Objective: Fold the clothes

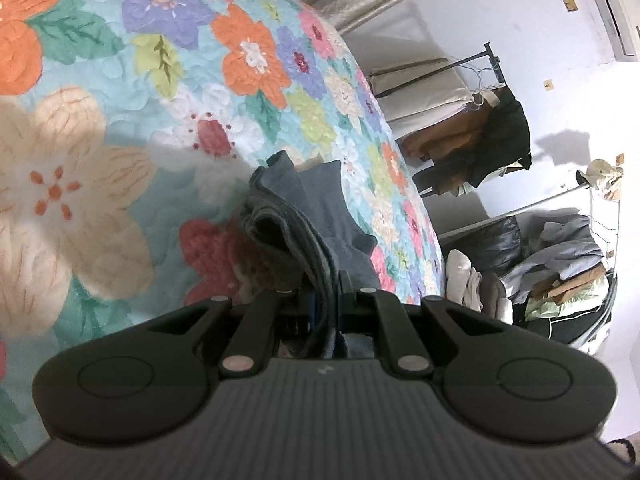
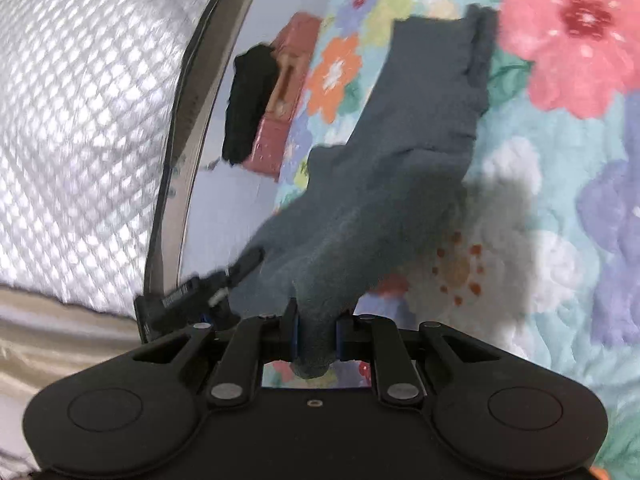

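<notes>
1. The bed's quilted floral bedspread (image 1: 120, 128) lies under both grippers, beyond the fingers.
2. The grey-blue knit garment (image 2: 400, 168) runs lengthwise straight ahead from the right gripper (image 2: 316, 332), far end resting on the quilt.
3. Both pairs of fingers are pinching it; the left gripper (image 1: 326, 300) clamps stacked layered edges (image 1: 288, 224), equally near, so I judge a fold-over comes next.

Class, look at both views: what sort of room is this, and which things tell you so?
Most likely a bedroom. A floral quilt covers a bed, a clothes rack hung with garments stands by the wall, and more clothes are piled nearby.
</notes>
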